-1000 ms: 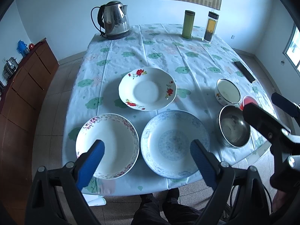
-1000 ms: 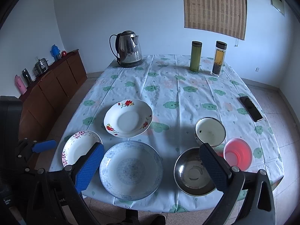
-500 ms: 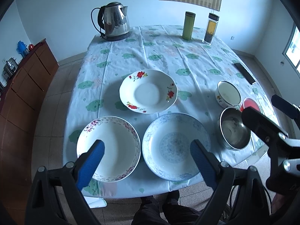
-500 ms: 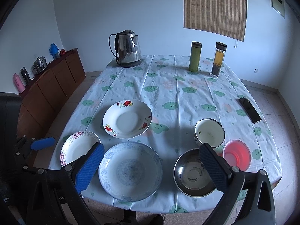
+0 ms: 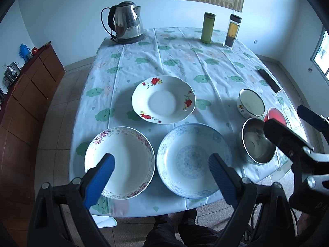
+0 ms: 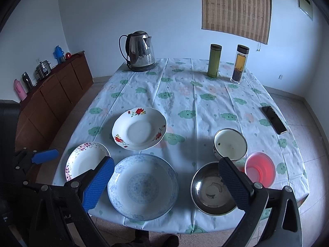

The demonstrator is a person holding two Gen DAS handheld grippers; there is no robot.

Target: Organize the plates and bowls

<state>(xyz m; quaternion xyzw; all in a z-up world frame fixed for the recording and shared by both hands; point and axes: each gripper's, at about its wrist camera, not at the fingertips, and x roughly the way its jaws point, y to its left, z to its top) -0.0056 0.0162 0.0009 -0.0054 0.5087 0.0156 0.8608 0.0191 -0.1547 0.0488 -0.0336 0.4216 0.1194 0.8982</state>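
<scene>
Three plates lie near the table's front: a purple-flowered plate (image 5: 123, 160) (image 6: 86, 158) at the left, a blue-patterned plate (image 5: 191, 158) (image 6: 141, 185) in the middle, and a red-flowered plate (image 5: 163, 99) (image 6: 139, 131) behind them. At the right stand a steel bowl (image 5: 257, 144) (image 6: 209, 189), a white enamel bowl (image 5: 251, 105) (image 6: 230, 144) and a red plastic bowl (image 5: 275, 115) (image 6: 260, 168). My left gripper (image 5: 160, 170) is open and empty, above the front edge over the two front plates. My right gripper (image 6: 166, 177) is open and empty, above the blue plate and steel bowl.
A steel kettle (image 5: 127, 20) (image 6: 140, 51) stands at the far left of the table. A green flask (image 5: 208, 27) (image 6: 214, 60) and a tea bottle (image 5: 233, 30) (image 6: 240, 63) stand at the far right. A phone (image 6: 274, 119) lies near the right edge. A wooden sideboard (image 6: 53, 96) lines the left wall.
Both grippers have drawn back and risen slightly, so the table sits a little lower in both views. The dishes have not moved, and both grippers stay open.
</scene>
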